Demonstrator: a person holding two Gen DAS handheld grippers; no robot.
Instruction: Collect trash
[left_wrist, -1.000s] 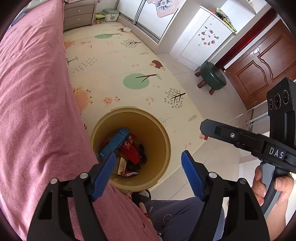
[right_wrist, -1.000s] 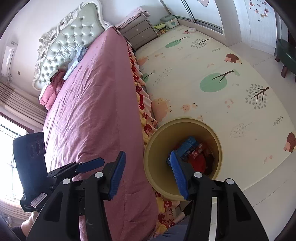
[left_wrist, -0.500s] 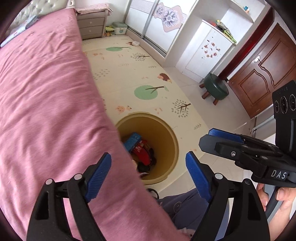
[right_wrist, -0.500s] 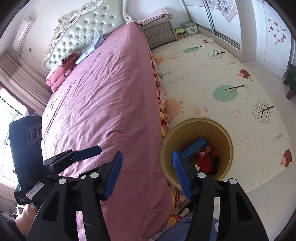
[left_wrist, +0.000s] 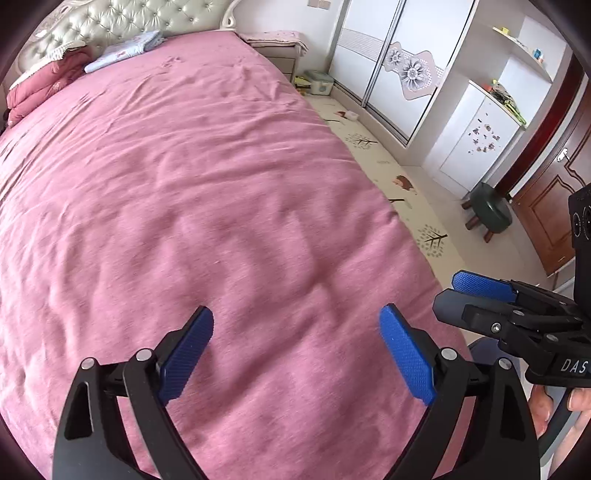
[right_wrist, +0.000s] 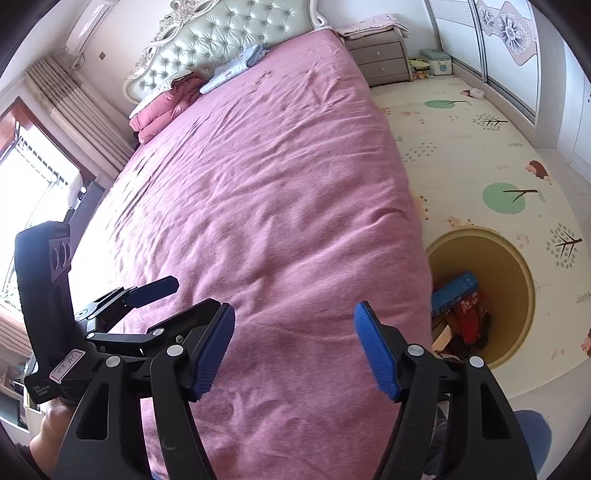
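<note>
A yellow round bin (right_wrist: 517, 258) stands on the floor beside the bed, seen in the right wrist view. Inside it lie a blue box (right_wrist: 454, 290) and red wrappers (right_wrist: 471, 317). My left gripper (left_wrist: 297, 349) is open and empty above the pink bedspread (left_wrist: 184, 184). My right gripper (right_wrist: 295, 347) is open and empty over the bed's near edge, left of the bin. Each gripper shows in the other's view: the right one (left_wrist: 476, 291) at the right, the left one (right_wrist: 155, 290) at the left. The bin is hidden in the left wrist view.
The pink bed (right_wrist: 258, 166) has a tufted headboard (right_wrist: 229, 37), a folded pink quilt (right_wrist: 162, 107) and a light blue cloth (right_wrist: 236, 66). A patterned play mat (right_wrist: 480, 155) covers the floor. A nightstand (right_wrist: 380, 62), a wardrobe (left_wrist: 399, 66) and a green stool (left_wrist: 491, 212) stand beyond.
Both grippers have swung up and away from the bin toward the bed. The bin has left the left wrist view and slid to the right edge of the right wrist view. Both stay open.
</note>
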